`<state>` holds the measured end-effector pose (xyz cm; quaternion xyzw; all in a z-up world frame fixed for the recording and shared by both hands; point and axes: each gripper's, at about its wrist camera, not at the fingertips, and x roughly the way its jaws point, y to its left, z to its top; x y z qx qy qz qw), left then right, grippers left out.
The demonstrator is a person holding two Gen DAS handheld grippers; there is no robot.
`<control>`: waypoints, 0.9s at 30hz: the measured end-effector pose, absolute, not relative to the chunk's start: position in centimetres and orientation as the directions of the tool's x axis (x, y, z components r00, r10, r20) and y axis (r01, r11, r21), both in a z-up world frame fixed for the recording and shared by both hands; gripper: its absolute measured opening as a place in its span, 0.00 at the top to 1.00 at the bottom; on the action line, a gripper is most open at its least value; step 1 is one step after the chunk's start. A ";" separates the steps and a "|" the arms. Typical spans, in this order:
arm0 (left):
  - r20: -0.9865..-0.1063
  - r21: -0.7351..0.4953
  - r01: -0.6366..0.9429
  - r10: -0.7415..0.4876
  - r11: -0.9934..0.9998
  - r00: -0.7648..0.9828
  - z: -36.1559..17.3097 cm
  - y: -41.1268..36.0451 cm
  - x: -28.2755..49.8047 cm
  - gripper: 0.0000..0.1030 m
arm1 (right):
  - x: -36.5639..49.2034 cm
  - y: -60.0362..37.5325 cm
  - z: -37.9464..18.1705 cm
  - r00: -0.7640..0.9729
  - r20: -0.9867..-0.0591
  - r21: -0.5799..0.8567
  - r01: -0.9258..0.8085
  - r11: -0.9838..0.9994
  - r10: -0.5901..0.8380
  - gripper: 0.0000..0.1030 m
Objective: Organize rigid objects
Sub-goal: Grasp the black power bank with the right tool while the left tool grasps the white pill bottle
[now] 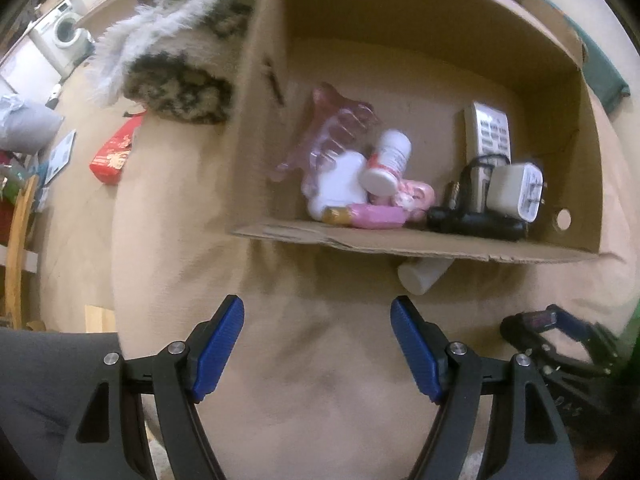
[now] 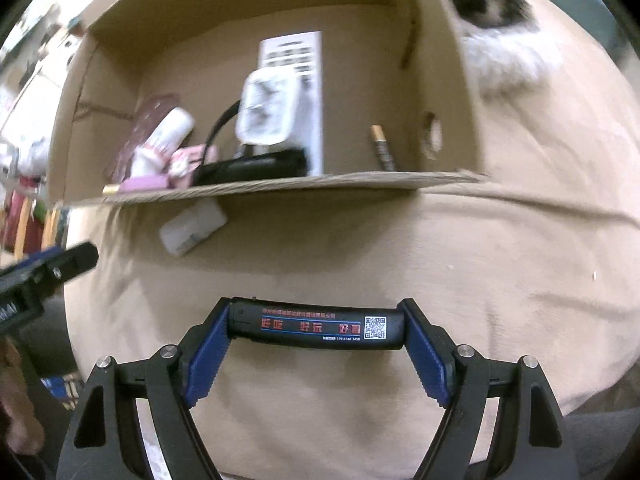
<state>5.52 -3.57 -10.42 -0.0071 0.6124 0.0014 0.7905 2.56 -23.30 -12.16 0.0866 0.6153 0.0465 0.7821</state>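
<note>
A cardboard box (image 1: 420,240) stands open on a beige cloth-covered surface. Inside lie a pink comb (image 1: 340,132), a white bottle (image 1: 386,162), a pink case (image 1: 376,216), a white remote (image 1: 488,136), a white charger plug (image 1: 516,192) and a black device (image 1: 476,222). A small white bottle (image 1: 424,274) lies on the cloth just outside the box's front wall. My left gripper (image 1: 318,344) is open and empty in front of the box. My right gripper (image 2: 316,332) is shut on a black lighter-like bar (image 2: 316,328) with red print and a QR code, held crosswise above the cloth.
The box (image 2: 280,184) also holds a battery (image 2: 382,148) near its right wall. A furry patterned cloth (image 1: 176,88) lies left of the box. A red packet (image 1: 114,152) lies on the floor at left. A washing machine (image 1: 66,34) stands far left.
</note>
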 end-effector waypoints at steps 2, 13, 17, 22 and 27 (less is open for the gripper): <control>-0.968 0.003 0.003 0.003 1.000 0.252 -11.2 -4.7 5.7 0.29 | 2.7 -24.0 -12.5 0.226 -0.962 0.171 0.055 0.984 0.154 0.16; -0.961 0.037 0.083 0.012 0.996 0.276 -14.6 -10.4 7.8 0.29 | 5.0 -26.9 -14.7 0.187 -0.968 0.191 0.122 0.974 0.167 0.16; -0.974 -0.023 0.043 -0.032 0.999 0.225 -15.8 -11.1 8.5 0.29 | 5.5 -26.3 -14.7 0.190 -0.967 0.195 0.131 0.972 0.169 0.16; -0.971 0.026 0.000 0.026 1.000 0.237 -16.6 -12.2 9.3 0.29 | 5.7 -25.3 -15.4 0.191 -0.967 0.197 0.140 0.970 0.169 0.16; -0.973 0.032 -0.085 0.051 0.996 0.226 -16.7 -12.6 10.4 0.31 | 5.4 -25.4 -15.5 0.193 -0.966 0.203 0.150 0.968 0.173 0.16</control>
